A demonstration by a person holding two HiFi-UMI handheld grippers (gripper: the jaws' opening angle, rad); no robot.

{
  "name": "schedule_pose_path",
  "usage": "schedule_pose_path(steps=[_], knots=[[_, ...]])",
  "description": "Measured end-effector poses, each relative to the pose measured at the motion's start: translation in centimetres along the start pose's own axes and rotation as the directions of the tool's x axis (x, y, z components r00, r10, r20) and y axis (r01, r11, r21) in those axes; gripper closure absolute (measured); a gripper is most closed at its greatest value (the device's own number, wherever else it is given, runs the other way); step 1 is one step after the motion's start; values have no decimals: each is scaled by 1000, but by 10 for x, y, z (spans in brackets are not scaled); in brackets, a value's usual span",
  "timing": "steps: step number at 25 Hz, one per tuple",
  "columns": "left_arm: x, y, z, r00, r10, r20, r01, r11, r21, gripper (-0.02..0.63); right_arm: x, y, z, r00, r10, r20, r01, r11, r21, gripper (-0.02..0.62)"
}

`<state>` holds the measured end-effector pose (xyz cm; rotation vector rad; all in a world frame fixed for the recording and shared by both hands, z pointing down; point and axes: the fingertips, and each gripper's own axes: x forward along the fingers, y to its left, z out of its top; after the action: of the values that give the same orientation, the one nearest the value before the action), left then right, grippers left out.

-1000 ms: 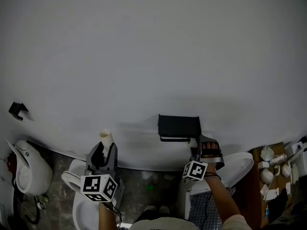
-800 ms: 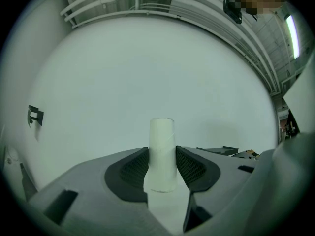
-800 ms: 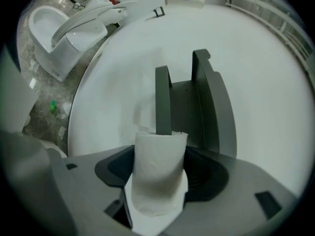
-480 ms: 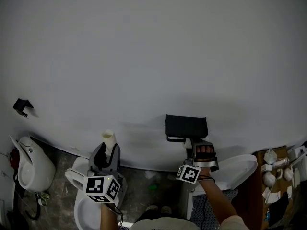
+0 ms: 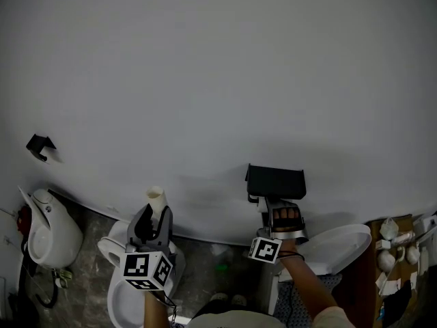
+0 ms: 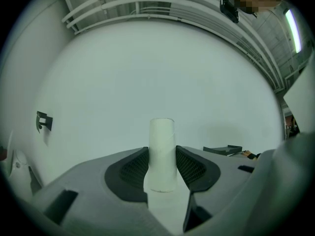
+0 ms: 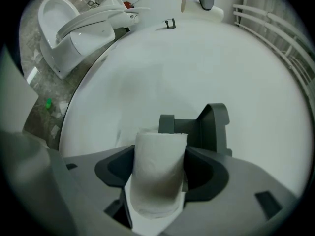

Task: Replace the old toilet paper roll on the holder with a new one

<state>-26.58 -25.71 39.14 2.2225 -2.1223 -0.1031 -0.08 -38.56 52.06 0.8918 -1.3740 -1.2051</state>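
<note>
My left gripper (image 5: 153,219) is shut on a bare cardboard tube (image 6: 162,149), which stands upright between the jaws and away from the wall. A black paper holder (image 5: 275,182) is fixed low on the white wall, with its bar empty. Just in front of the holder and below it, my right gripper (image 5: 280,209) is shut on a full white toilet paper roll (image 7: 158,178). In the right gripper view the holder (image 7: 209,127) shows close behind the roll, apart from it. In the left gripper view the holder (image 6: 222,150) lies far to the right.
A white toilet (image 5: 126,289) stands under my left gripper and another white fixture (image 5: 49,234) at the far left. A small black hook (image 5: 39,145) is on the wall. To the right are a white lid (image 5: 338,241) and a cluttered shelf (image 5: 392,251).
My right gripper has carried the roll leftward along the wall, from right of the holder to straight in front of it. The left gripper with the tube has drifted a little away from the holder.
</note>
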Motion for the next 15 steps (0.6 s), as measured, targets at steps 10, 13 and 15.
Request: schedule_pose_path(steps=[10,13,15], knots=[[1,-7,2,1000,-22,8,22,1000,2,428,-10,1,17,996,40,79,-42,999,20,209],[4,-17,5,999,-46,16,46,999,8,428,-25,-3,20,991,48,124,-61,993,100,178],[9,-24,7,998,-61,23,61,998,6,428,-38,-11,23,986,36,162,-66,981,183,183]])
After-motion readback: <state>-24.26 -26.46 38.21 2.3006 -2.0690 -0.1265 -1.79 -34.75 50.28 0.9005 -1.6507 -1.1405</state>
